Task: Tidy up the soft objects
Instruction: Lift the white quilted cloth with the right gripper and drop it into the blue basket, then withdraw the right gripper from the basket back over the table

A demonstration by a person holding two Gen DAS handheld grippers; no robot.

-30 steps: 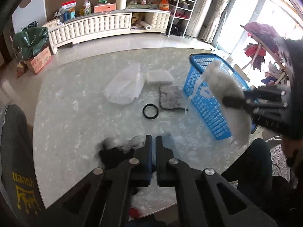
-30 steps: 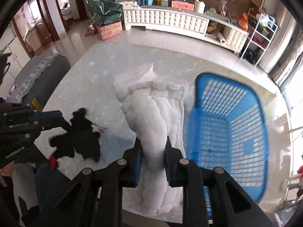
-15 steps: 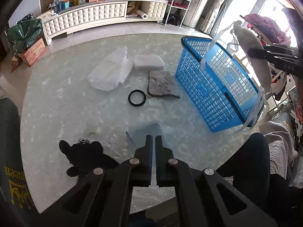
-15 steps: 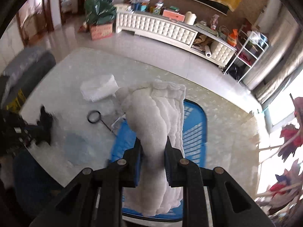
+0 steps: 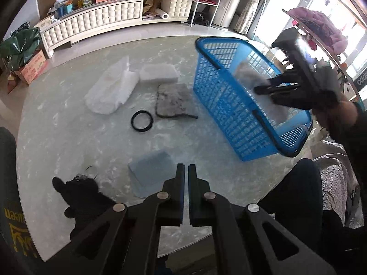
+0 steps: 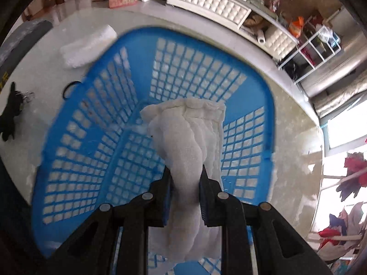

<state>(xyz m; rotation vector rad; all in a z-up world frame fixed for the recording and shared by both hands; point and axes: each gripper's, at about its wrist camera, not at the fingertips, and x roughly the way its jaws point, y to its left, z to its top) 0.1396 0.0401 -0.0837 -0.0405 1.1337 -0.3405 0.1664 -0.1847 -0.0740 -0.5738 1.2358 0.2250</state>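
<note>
My right gripper is shut on a white fluffy towel and holds it down inside the blue mesh basket. In the left wrist view the right gripper and the towel are in the basket at the table's right. My left gripper is shut and empty above the table's near edge. A black plush toy, a pale blue cloth, a grey cloth, a white sponge and a white bag-like bundle lie on the table.
A black ring lies mid-table on the round marble table. A small wire ring sits by the plush toy. A long white cabinet stands beyond. A dark chair is at the near left.
My right gripper has carried the towel from over the table to above the basket and lowered it inside. My left gripper has drawn back, uncovering the blue cloth.
</note>
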